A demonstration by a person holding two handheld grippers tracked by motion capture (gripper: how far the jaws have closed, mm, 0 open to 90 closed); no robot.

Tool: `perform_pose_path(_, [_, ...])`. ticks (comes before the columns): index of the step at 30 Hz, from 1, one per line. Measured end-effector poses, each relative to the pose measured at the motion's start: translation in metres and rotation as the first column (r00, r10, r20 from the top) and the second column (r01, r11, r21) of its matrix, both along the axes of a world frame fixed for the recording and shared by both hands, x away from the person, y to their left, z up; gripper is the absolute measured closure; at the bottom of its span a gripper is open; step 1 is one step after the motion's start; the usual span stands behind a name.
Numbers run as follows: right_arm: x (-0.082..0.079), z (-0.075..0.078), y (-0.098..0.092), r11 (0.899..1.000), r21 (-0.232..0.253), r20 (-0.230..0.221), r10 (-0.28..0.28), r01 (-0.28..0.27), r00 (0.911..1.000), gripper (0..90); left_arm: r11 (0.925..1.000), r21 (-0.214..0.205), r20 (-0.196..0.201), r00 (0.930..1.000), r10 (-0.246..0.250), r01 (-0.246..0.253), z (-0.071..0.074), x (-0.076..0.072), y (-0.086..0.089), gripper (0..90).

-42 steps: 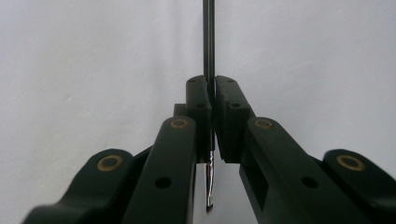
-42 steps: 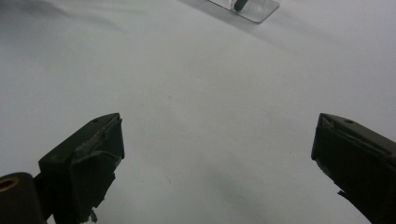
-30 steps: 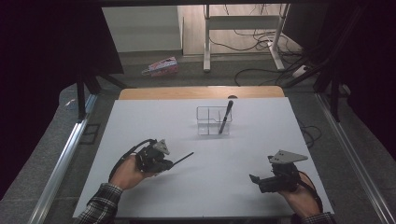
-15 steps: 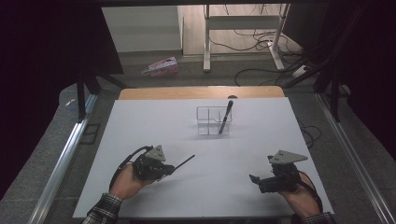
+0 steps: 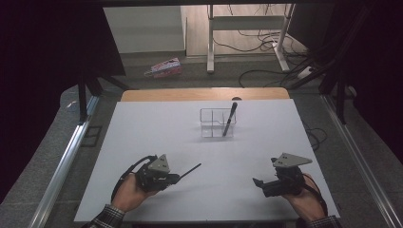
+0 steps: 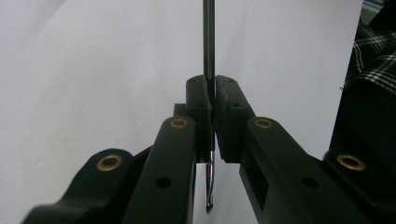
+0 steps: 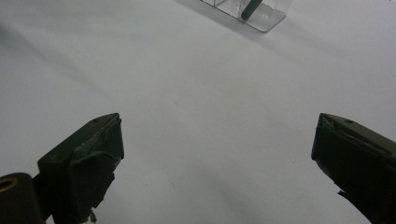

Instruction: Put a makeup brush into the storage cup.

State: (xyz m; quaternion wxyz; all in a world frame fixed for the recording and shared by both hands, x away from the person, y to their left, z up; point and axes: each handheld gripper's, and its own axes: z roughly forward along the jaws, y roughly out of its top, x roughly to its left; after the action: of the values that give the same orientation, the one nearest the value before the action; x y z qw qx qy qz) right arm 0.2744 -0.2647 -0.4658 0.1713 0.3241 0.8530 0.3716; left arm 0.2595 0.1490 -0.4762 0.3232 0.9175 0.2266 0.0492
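Your left gripper [image 5: 173,179] is pinching a thin dark pen [image 5: 190,170] at the near left of the white table [image 5: 142,128]. In the left gripper view the pen [image 6: 208,42] runs straight out between the pressed pads, its tip poking out behind them. Your right gripper [image 5: 259,183] rests at the near right, jaws spread wide with bare table between them. Farther back, well apart from both, stands a clear compartmented holder [image 5: 211,124] with a black pen [image 5: 230,119] leaning in its right compartment.
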Motion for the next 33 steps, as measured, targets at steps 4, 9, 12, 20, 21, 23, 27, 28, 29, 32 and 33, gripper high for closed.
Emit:
perform_pose_path(4, [0.0,0.002,0.003,1.0,0.009,0.002,0.015,-0.015,0.9999,1.6,0.9998,0.006,0.001,0.9998,-0.019,0.019,0.0,0.0,-0.005,85.8])
perform_pose_path(9, [0.001,0.005,0.011,0.998,0.011,-0.011,0.054,-0.054,0.9985,0.7,0.9985,0.019,-0.009,0.9986,-0.052,0.052,-0.002,0.001,-0.011,85.8])
perform_pose_path(12, [0.0,0.005,0.017,0.997,0.001,-0.024,0.074,-0.074,0.997,0.6,0.9973,0.029,-0.012,0.9977,-0.067,0.067,-0.002,0.002,-0.015,85.8])
perform_pose_path(20, [0.001,0.007,0.035,0.991,-0.033,-0.033,0.128,-0.129,0.9913,0.6,0.9929,0.055,-0.004,0.9944,-0.106,0.106,-0.002,0.002,-0.023,85.8])
perform_pose_path(21, [0.001,0.007,0.036,0.99,-0.033,-0.035,0.133,-0.134,0.9905,0.7,0.9927,0.054,-0.005,0.9942,-0.107,0.107,-0.002,0.002,-0.024,85.8])
perform_pose_path(23, [0.001,0.007,0.039,0.989,-0.036,-0.038,0.141,-0.143,0.9892,0.6,0.9924,0.058,-0.004,0.9942,-0.108,0.108,-0.001,0.002,-0.025,85.8])
perform_pose_path(27, [0.002,0.007,0.043,0.987,-0.031,-0.045,0.155,-0.156,0.9869,0.6,0.9913,0.063,-0.001,0.9932,-0.116,0.116,-0.001,0.003,-0.027,85.8])
perform_pose_path(28, [0.002,0.007,0.044,0.986,-0.033,-0.044,0.16,-0.162,0.9861,0.6,0.9914,0.06,-0.001,0.9932,-0.117,0.117,-0.001,0.003,-0.028,85.8])
perform_pose_path(29, [0.002,0.008,0.045,0.986,-0.033,-0.046,0.161,-0.162,0.9859,0.6,0.9902,0.069,0.001,0.9926,-0.122,0.121,-0.001,0.004,-0.029,85.8])
perform_pose_path(32, [0.003,0.007,0.049,0.984,-0.038,-0.069,0.17,-0.173,0.983,0.6,0.9888,0.079,0.003,0.9918,-0.128,0.127,-0.001,0.004,-0.031,85.8])
perform_pose_path(33, [0.003,0.007,0.051,0.983,-0.036,-0.078,0.175,-0.178,0.9814,0.6,0.9882,0.081,0.005,0.9914,-0.131,0.13,-0.001,0.004,-0.032,85.8])
